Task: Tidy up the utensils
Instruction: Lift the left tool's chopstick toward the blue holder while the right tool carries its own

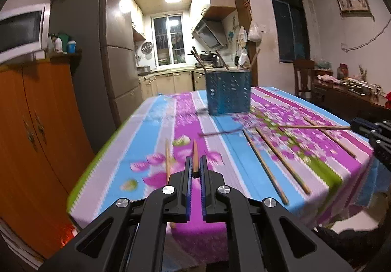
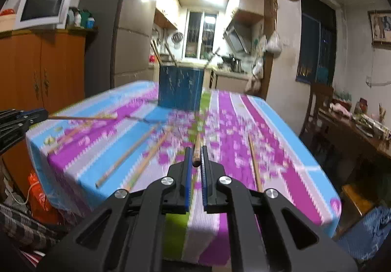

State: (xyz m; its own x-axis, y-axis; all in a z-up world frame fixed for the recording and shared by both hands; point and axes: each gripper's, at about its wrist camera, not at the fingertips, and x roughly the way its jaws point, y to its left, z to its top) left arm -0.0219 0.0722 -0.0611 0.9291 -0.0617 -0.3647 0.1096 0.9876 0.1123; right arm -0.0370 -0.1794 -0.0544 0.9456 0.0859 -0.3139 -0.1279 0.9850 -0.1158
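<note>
My left gripper (image 1: 195, 159) is shut on the thick end of a wooden chopstick (image 1: 195, 149), held above the near edge of the table with its tip pointing away. My right gripper (image 2: 196, 152) is shut on another chopstick (image 2: 197, 142) in the same way. Each gripper also shows at the edge of the other's view: the right gripper (image 1: 353, 125) with its chopstick (image 1: 315, 127), and the left gripper (image 2: 45, 114) with its chopstick (image 2: 83, 117). A blue perforated utensil holder (image 1: 228, 92) (image 2: 180, 87) stands at the far side, with several chopsticks inside. Loose chopsticks (image 1: 265, 169) (image 2: 127, 157) lie on the cloth.
The table wears a floral cloth (image 1: 156, 120) striped in blue and purple. An orange cabinet (image 1: 36, 125) and a grey fridge (image 1: 97, 64) stand to the left. A wooden chair (image 2: 317, 105) and a cluttered sideboard (image 2: 361, 130) are on the right. A kitchen lies behind.
</note>
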